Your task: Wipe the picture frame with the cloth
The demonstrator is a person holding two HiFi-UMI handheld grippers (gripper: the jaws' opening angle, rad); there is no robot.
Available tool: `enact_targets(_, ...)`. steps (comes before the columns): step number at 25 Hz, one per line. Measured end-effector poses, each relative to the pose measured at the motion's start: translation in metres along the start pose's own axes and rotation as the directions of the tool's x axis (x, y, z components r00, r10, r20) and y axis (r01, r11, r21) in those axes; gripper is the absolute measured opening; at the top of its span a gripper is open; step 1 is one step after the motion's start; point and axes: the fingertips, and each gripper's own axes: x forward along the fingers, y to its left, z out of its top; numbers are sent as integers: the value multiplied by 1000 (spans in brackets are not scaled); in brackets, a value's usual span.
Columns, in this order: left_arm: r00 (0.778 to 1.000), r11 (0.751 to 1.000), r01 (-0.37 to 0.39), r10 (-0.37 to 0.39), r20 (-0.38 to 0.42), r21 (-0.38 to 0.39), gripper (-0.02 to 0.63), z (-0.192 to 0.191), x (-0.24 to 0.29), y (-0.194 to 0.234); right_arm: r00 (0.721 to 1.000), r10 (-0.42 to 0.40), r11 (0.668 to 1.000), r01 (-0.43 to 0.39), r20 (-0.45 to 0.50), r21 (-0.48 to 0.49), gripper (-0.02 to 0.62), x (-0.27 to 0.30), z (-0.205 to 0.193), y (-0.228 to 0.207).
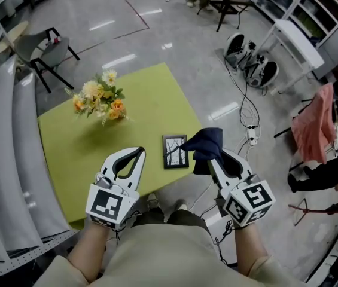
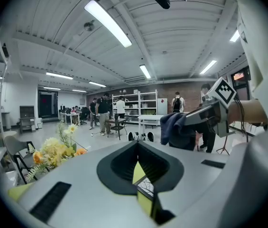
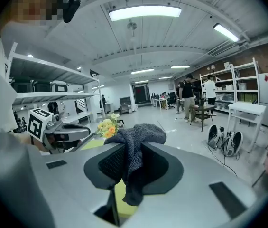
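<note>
Near the table's (image 1: 97, 154) front-right corner the frame (image 1: 175, 151) lies flat, unheld. R gripper (image 1: 207, 159) is clamped on the cloth (image 1: 207, 141), bunched just over the frame's right side. L gripper (image 1: 141, 151) is closed on nothing, beside the frame. Risk: w/ no hold-down, a sideways wipe could push the frame off the edge. The loose bunch may also slip out.

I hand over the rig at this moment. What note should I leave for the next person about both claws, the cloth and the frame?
Left claw: shut, empty, beside the frame.
Right claw: shut on the cloth.
Picture frame: flat on the green table, between the two claws.
Done: cloth is gripped and hangs at the frame's right edge; contact cannot be told.
Left: wipe the frame.
</note>
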Motion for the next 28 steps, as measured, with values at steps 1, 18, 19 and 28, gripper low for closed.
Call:
enact_targets(1, 1000, 1000, 5, -5, -6, -4, 8, -2, 4, 0, 1000, 0, 1000, 0, -6, 4, 92, 3, -1, -3)
enact_targets(18, 955, 979, 32, -89, -284, -200, 30, -121, 108, -28, 964, 162, 986, -167, -211, -6, 92, 117, -60, -51)
enact_targets(19, 949, 977, 34, -98, -301, -211, 34, -131, 114, -31, 958, 172, 984, -180, -229, -11, 92, 125, -66, -51)
enact_targets(28, 892, 966, 25, -138, -431, -257, 29, -212, 142, -42, 890, 256, 956, -291, -379, -40, 92, 181, -129, -38)
